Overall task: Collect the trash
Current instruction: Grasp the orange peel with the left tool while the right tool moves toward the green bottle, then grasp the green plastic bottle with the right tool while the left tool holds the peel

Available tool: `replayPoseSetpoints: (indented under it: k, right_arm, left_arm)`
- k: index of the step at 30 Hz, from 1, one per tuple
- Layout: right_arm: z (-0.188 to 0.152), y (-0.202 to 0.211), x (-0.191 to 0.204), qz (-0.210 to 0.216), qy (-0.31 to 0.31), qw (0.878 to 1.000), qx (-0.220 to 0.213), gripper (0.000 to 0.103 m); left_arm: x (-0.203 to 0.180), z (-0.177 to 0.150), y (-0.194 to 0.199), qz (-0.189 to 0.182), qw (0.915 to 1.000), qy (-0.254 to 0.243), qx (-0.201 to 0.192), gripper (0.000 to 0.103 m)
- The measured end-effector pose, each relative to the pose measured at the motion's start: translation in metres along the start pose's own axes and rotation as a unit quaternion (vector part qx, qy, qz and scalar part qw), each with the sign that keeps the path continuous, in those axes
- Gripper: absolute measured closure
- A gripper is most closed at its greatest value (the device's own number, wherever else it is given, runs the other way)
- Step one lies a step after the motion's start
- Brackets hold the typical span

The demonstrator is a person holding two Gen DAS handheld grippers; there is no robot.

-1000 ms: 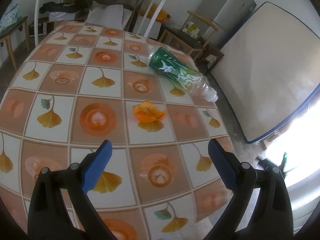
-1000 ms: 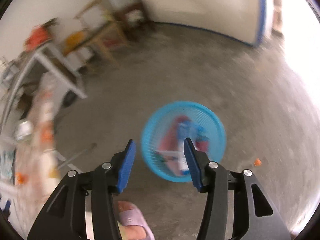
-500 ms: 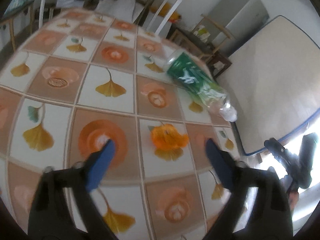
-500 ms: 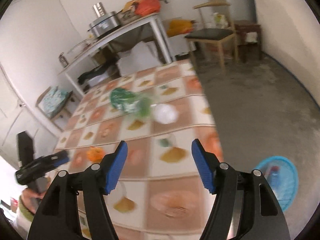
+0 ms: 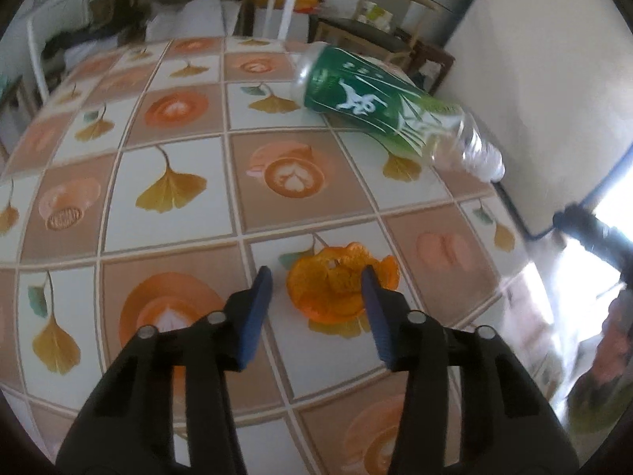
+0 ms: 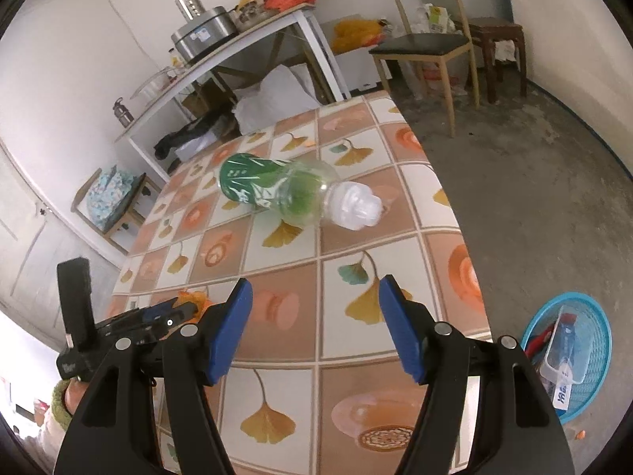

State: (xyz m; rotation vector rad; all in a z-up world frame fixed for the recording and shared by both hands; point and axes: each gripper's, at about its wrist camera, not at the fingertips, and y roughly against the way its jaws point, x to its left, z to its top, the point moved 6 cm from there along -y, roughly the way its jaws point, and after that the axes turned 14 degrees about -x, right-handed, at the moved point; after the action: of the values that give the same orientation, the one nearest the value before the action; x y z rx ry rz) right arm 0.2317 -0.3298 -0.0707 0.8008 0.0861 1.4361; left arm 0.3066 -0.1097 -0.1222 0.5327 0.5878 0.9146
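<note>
Orange peel (image 5: 336, 289) between left tool (image 5: 316, 283) fingers

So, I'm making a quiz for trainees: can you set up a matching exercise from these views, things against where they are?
Things:
1. orange peel
2. plastic bottle
3. blue basket
4. metal pot

Places:
a. on the floor beside the table
b. on the white shelf
c. between the left claw's fingers
d. lying on its side on the tablecloth

Pairs: 1-c, 2-d, 3-a, 4-b
</note>
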Motion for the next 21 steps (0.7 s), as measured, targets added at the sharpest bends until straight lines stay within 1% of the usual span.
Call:
replayPoseSetpoints:
  k: [1, 3, 5, 6, 8, 12, 15, 18, 21]
  right_arm:
    - [0.0, 0.0, -0.002, -0.002, 0.0, 1.0, 0.0, 0.038]
    - [-0.002, -0.001, -0.003, -0.005, -0.002, 1.0, 0.001, 0.038]
    - [-0.004, -0.001, -0.004, -0.008, -0.003, 1.0, 0.001, 0.038]
    - [-0.004, -0.001, -0.004, -0.008, -0.004, 1.0, 0.0, 0.038]
    - [-0.004, 0.0, -0.004, -0.008, -0.002, 1.0, 0.001, 0.038]
    - [-0.002, 0.003, -0.003, -0.01, 0.005, 1.0, -0.003, 0.038]
    - [0.003, 0.006, -0.001, -0.011, 0.017, 1.0, -0.007, 0.038]
    - [0.011, 0.008, 0.005, -0.009, 0.041, 0.999, -0.01, 0.038]
    - [0.024, 0.001, 0.017, 0.001, 0.08, 0.997, -0.003, 0.038]
  left_arm:
    - [-0.002, -0.001, 0.002, -0.001, 1.0, -0.006, -0.001, 0.068]
    - [-0.006, -0.004, 0.004, 0.002, 0.9998, -0.02, -0.004, 0.082]
    - [-0.006, -0.005, 0.007, 0.006, 0.9996, -0.028, -0.006, 0.088]
    - [-0.006, -0.007, 0.009, 0.005, 0.9996, -0.025, -0.007, 0.092]
    - [-0.003, -0.009, 0.012, 0.003, 0.9998, -0.019, -0.005, 0.098]
    - [0.001, -0.014, 0.017, -0.022, 0.9997, 0.011, 0.004, 0.1]
    - [0.005, -0.021, 0.025, -0.034, 0.999, 0.027, 0.01, 0.101]
    - [0.012, -0.027, 0.038, -0.046, 0.9975, 0.051, 0.016, 0.101]
    - [0.021, -0.032, 0.053, -0.052, 0.9961, 0.07, 0.014, 0.101]
